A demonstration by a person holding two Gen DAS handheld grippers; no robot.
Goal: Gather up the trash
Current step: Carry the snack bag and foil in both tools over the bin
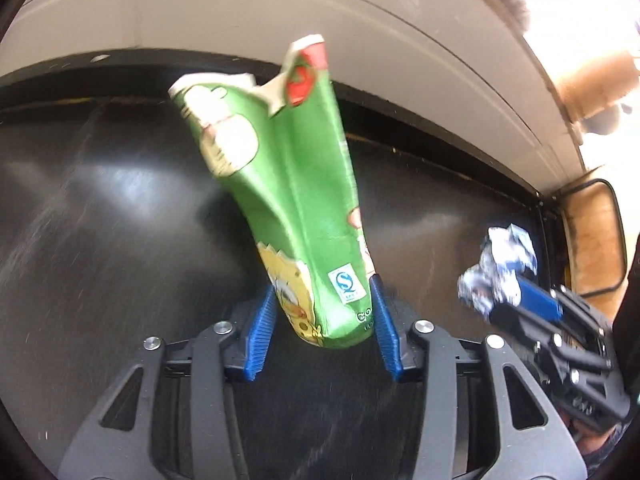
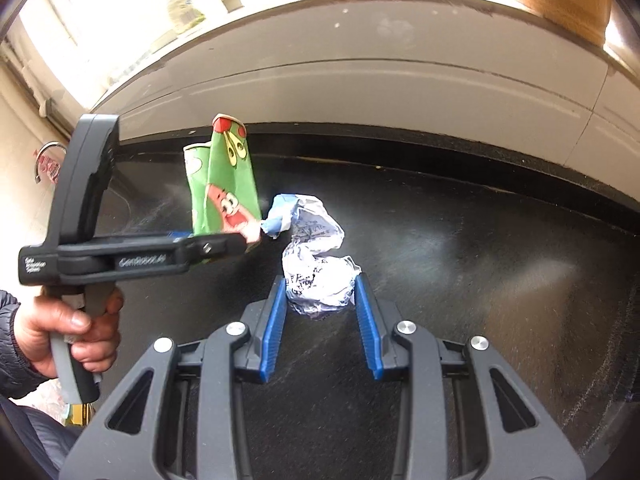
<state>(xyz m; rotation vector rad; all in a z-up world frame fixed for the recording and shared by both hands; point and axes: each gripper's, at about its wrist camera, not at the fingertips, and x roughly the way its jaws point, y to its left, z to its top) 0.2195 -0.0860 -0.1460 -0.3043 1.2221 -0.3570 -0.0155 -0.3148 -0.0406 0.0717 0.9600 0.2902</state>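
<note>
My left gripper (image 1: 326, 312) is shut on the lower end of a green cartoon-printed snack wrapper (image 1: 288, 184), which stands up from the blue pads over the black table (image 1: 100, 220). My right gripper (image 2: 322, 296) is shut on a crumpled white printed paper wad (image 2: 318, 256) with a light blue part at its top. In the right wrist view the left gripper (image 2: 240, 242) shows at the left with the green wrapper (image 2: 226, 188), held in a hand (image 2: 84, 336). In the left wrist view the right gripper (image 1: 532, 300) holds the paper wad (image 1: 496, 268) at the right.
A pale grey wall or ledge (image 2: 360, 76) runs along the far edge of the black table (image 2: 500, 260). A wooden chair seat with a black frame (image 1: 596, 236) stands beyond the table's right end. A bright window area (image 2: 100, 24) lies at the upper left.
</note>
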